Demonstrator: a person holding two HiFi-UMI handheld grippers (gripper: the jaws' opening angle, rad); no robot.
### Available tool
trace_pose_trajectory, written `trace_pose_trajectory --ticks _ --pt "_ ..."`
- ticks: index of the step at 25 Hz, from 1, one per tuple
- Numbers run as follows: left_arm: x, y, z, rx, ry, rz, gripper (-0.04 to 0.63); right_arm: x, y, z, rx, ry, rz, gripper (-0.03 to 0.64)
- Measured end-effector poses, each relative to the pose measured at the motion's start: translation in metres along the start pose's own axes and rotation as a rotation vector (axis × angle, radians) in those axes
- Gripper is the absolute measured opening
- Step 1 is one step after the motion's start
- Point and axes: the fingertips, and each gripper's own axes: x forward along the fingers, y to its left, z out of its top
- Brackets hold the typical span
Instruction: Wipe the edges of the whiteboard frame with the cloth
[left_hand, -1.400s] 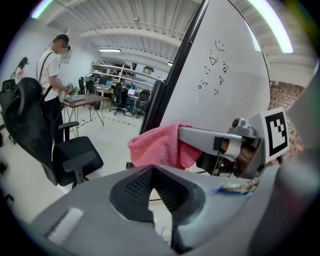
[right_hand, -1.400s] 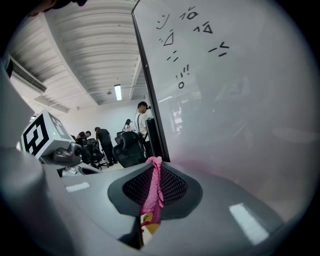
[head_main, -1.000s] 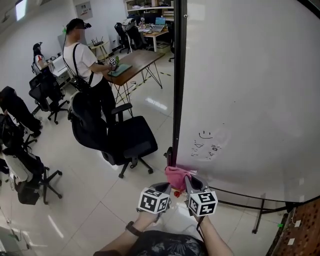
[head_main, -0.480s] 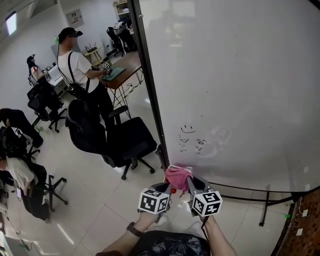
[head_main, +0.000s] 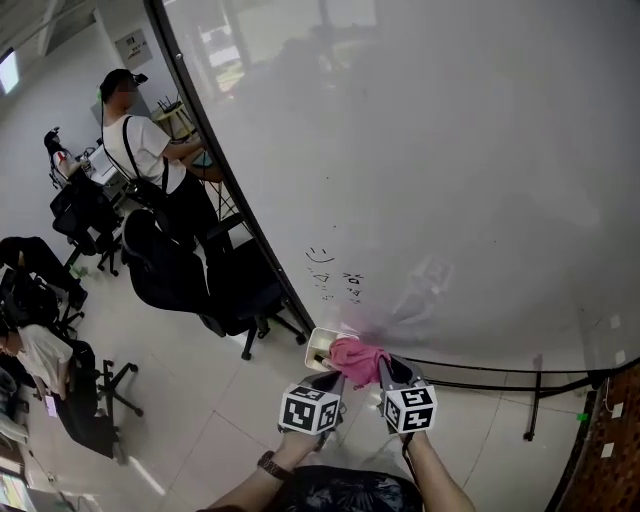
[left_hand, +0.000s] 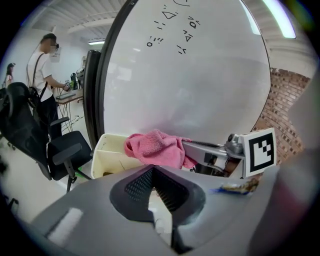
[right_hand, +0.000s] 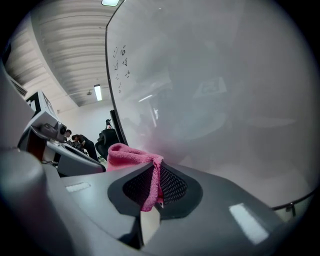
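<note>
A pink cloth (head_main: 355, 355) is pressed near the lower left corner of the whiteboard (head_main: 450, 180). My right gripper (head_main: 383, 367) is shut on it. In the right gripper view the cloth (right_hand: 127, 155) bunches out of the shut right gripper (right_hand: 159, 166) against the board. The board's black left frame edge (head_main: 235, 190) runs diagonally up from that corner. My left gripper (head_main: 335, 380) hangs just left of the cloth, shut and holding nothing. The left gripper view shows the left gripper (left_hand: 152, 168) below the cloth (left_hand: 155, 147), with the frame edge (left_hand: 102, 85) behind it.
A cream tray (head_main: 318, 347) sits at the board's bottom left corner, right beside the cloth. Small marker drawings (head_main: 335, 275) are on the board above it. A person (head_main: 140, 140) stands at a desk to the left, with black office chairs (head_main: 170, 270) close by. Stand legs (head_main: 535, 405) reach the floor at right.
The head view has swung so the board fills more of it and the frame edge lies further left. The cream tray has come into sight. Both grippers stay at the lower left corner.
</note>
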Motion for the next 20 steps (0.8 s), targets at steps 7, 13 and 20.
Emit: trace_pose_trajectory --ticks 7,13,20 --pt "0.049 -0.057 -0.034 -0.002 0.091 -0.022 0.003 0.016 -0.043 -0.064 0.055 0.149 -0.007 0.023" --pt "0.095 -0.067 -0.094 -0.097 0.205 -0.039 0.003 0.021 -0.068 -0.112 0.003 0.26 -0.035 0.023" --pt "0.126 -0.081 -0.101 -0.054 0.232 -0.075 0.003 -0.011 -0.12 -0.132 0.003 0.299 -0.148 0.023"
